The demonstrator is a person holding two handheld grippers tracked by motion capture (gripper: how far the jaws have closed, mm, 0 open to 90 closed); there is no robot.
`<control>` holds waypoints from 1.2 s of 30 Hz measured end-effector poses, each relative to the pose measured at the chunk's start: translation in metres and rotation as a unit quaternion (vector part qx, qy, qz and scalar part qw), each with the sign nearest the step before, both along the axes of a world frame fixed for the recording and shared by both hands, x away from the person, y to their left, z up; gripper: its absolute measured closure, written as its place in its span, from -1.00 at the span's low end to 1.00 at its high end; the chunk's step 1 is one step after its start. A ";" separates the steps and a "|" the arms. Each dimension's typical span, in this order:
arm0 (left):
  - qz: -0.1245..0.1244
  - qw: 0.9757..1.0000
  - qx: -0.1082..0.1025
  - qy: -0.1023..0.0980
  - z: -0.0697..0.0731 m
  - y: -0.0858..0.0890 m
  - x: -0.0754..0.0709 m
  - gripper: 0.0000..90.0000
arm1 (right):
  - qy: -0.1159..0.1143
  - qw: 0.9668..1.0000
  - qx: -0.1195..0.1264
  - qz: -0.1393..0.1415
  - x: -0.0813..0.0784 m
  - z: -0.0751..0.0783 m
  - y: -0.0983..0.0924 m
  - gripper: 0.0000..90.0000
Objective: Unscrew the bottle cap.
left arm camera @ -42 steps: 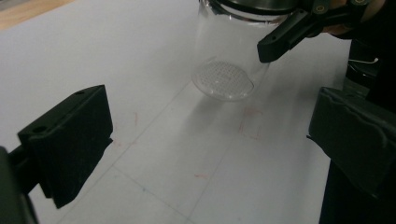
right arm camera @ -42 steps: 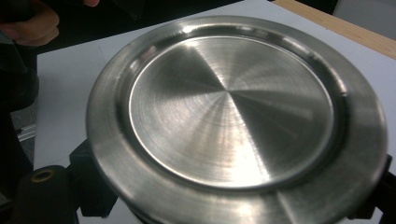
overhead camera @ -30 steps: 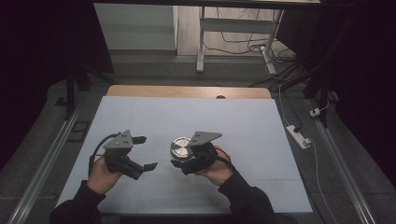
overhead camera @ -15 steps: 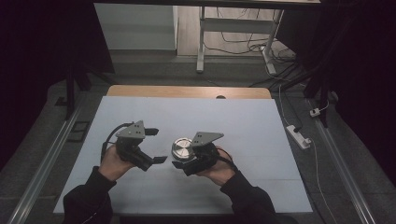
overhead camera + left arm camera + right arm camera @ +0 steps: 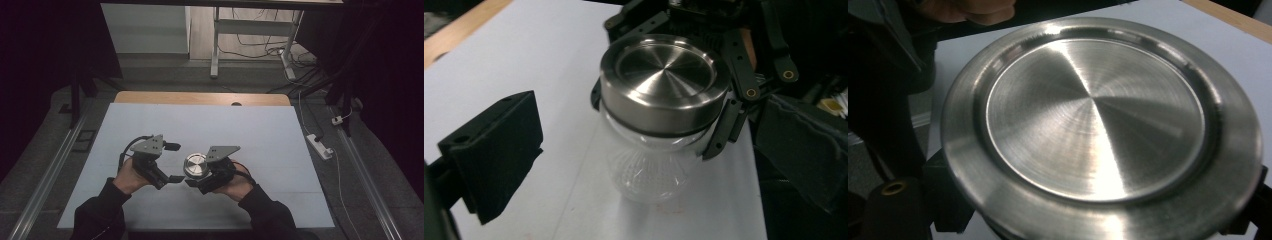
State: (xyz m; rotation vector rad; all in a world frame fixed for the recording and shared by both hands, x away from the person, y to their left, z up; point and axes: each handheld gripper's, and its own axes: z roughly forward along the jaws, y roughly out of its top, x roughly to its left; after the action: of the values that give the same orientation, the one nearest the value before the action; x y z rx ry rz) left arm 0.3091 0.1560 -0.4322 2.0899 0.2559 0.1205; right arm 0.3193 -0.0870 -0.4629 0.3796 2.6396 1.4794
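Two grippers meet at the glass jar (image 5: pixel 195 167): the right gripper (image 5: pixel 196 176) is clamped around it below its steel lid (image 5: pixel 659 70), and the left gripper (image 5: pixel 176 178) stands just beside it, jaws spread and empty.

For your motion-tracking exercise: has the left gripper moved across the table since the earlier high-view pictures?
Yes. The left gripper has moved rightward over the white table, closing in on the steel-lidded glass jar held by the right gripper.

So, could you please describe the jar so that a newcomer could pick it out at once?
On the white table, look near the front edge, between the person's two hands. The right gripper is shut on the jar: clear glass with a round brushed-steel lid, the one shiny thing among black parts.
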 end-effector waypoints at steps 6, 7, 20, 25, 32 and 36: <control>-0.035 0.999 0.000 -0.001 -0.001 -0.005 -0.003 -0.97 | 0.005 0.999 -0.005 0.034 -0.006 -0.001 0.003 -0.69; -0.043 0.999 0.000 -0.001 -0.001 -0.005 -0.003 -0.96 | 0.004 0.999 -0.005 0.043 -0.007 -0.001 0.004 -0.69; -0.099 0.994 0.029 -0.034 -0.002 -0.017 -0.018 -0.59 | -0.007 0.995 -0.014 0.099 -0.022 0.002 0.015 -0.69; -0.067 0.997 0.027 -0.028 -0.002 -0.017 -0.016 -0.58 | -0.014 0.997 -0.022 0.068 -0.019 0.002 0.014 -0.69; 0.027 1.000 0.012 -0.009 -0.002 -0.027 -0.015 -0.58 | -0.009 1.000 -0.014 -0.004 -0.012 0.004 0.011 -0.69; 0.066 0.997 0.026 -0.014 0.002 -0.034 -0.019 -0.58 | -0.015 0.999 -0.015 -0.026 -0.011 0.004 0.011 -0.69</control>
State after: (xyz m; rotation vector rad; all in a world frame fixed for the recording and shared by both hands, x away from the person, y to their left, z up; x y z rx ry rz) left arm 0.2901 0.1225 -0.4306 2.1209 0.3767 0.2378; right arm 0.3079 -0.0762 -0.4584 0.4163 2.6049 1.4184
